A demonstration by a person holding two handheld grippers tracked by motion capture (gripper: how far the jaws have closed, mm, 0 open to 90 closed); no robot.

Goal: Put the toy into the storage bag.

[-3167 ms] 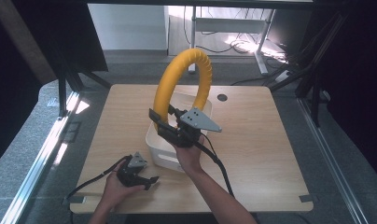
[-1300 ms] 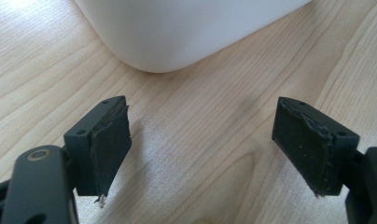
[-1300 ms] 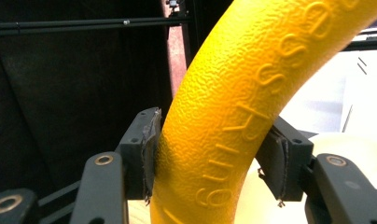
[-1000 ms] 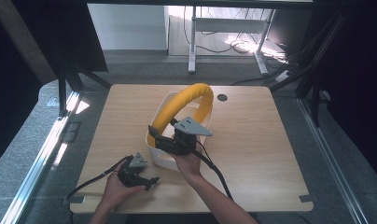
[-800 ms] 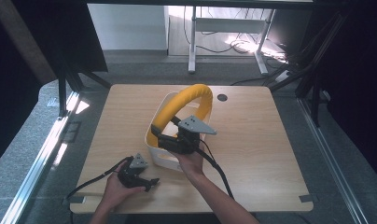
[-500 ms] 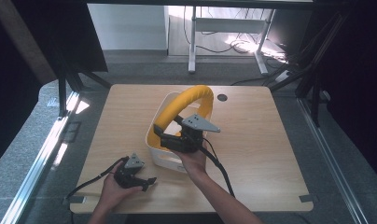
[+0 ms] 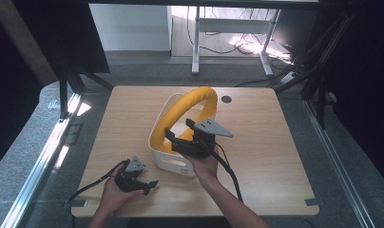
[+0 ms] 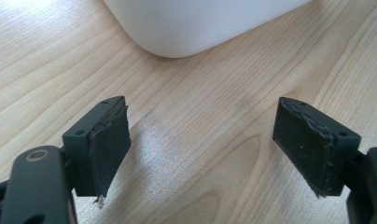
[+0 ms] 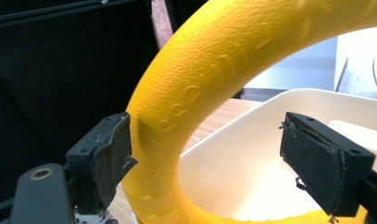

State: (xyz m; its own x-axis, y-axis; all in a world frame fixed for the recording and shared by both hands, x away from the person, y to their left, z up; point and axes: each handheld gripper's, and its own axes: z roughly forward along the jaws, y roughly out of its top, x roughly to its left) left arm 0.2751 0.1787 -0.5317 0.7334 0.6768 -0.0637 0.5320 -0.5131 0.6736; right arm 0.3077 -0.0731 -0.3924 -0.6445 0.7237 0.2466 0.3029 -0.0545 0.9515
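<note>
Dark curtains and a grey floor surround a light wooden tabletop [image 7: 275, 156], on which a white rounded-rectangular plastic tub [image 7: 173, 164] sits a little toward the near edge, left of centre. A thick yellow foam ring [image 7: 190, 102] stands tilted in the tub, its lower arc down inside and its top leaning toward the far right. The right gripper [image 9: 224, 163] hangs over the tub's near right part with its jaws spread wide; in the right gripper view the ring's textured curve touches or nearly touches the left pad while the right pad stands clear of it, so the ring looks released, or just about. The left gripper [image 7: 133, 176] rests by the near left edge of the tabletop, jaws parted around nothing, with bare wood between them and the tub's corner just ahead in the left gripper view. The step in hand seems to be setting the ring into the tub; the next move would call for drawing the right gripper back without dragging the ring, which might then tip or settle flatter. Compared with a few seconds ago, the ring sits much lower and more slanted, having stood tall and upright above the tub then.
</note>
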